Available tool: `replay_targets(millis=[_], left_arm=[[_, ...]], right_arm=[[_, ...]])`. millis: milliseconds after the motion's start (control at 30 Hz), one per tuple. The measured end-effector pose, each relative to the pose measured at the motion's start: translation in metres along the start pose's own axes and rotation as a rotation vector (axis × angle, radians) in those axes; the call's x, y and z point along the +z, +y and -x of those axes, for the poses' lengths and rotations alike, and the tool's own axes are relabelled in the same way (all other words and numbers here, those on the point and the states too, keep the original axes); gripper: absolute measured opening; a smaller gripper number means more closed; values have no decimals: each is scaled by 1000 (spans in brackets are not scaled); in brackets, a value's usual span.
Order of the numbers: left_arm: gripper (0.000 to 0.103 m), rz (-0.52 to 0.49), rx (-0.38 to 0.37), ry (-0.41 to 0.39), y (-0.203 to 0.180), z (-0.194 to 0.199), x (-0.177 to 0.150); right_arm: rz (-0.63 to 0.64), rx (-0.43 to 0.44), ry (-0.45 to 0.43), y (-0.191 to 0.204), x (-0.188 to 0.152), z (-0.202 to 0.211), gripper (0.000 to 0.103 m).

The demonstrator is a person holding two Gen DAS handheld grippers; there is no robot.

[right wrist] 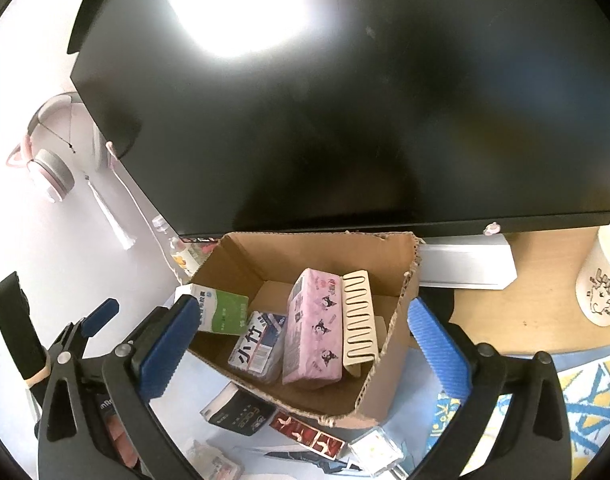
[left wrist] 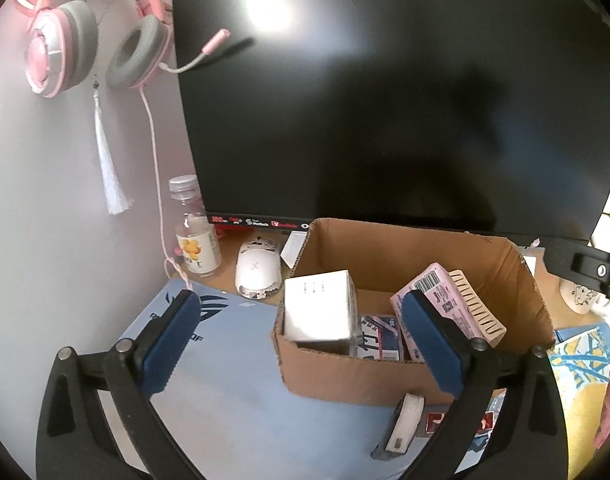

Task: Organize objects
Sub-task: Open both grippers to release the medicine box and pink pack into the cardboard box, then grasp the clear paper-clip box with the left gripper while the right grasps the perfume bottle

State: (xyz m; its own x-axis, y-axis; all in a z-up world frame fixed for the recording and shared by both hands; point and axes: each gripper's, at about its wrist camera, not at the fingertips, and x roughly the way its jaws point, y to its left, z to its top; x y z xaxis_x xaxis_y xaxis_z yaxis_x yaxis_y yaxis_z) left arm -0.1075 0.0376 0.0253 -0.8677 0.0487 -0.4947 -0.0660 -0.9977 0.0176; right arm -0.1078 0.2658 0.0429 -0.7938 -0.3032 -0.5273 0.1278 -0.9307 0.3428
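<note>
Left hand-held gripper (left wrist: 301, 344): blue ribbed pads spread apart, nothing between. Cardboard box (left wrist: 345, 376) directly ahead, partly between pads, on counter (left wrist: 233, 396) with pale blue mat.

Right hand-held gripper (right wrist: 301, 344): pads apart, empty. Same box (right wrist: 385, 380) ahead and below, open-topped, corrugated, torn rim.

Box contents: pink soft tissue pack (right wrist: 313, 336), cream slotted rack (right wrist: 359, 318), white-green carton (right wrist: 223, 312), clear plastic tub (right wrist: 259, 346).

Nearer than box: black-white rectangular case (right wrist: 237, 410), clear square case (right wrist: 375, 454).
</note>
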Motion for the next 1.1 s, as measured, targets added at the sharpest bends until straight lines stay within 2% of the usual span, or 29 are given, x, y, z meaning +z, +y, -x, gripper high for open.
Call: replay_targets(millis=[500, 667, 967, 1100], left_arm=[[103, -9, 36, -22, 4, 37, -11], [103, -28, 34, -3, 3, 43, -26], [103, 13, -32, 53, 9, 47, -54], [103, 3, -25, 76, 12, 52, -67]], right_arm=[[105, -51, -10, 11, -23, 29, 103], [94, -48, -10, 3, -35, 37, 103], [80, -71, 0, -11, -52, 41, 103], [93, -79, 18, -13, -60, 38, 103]])
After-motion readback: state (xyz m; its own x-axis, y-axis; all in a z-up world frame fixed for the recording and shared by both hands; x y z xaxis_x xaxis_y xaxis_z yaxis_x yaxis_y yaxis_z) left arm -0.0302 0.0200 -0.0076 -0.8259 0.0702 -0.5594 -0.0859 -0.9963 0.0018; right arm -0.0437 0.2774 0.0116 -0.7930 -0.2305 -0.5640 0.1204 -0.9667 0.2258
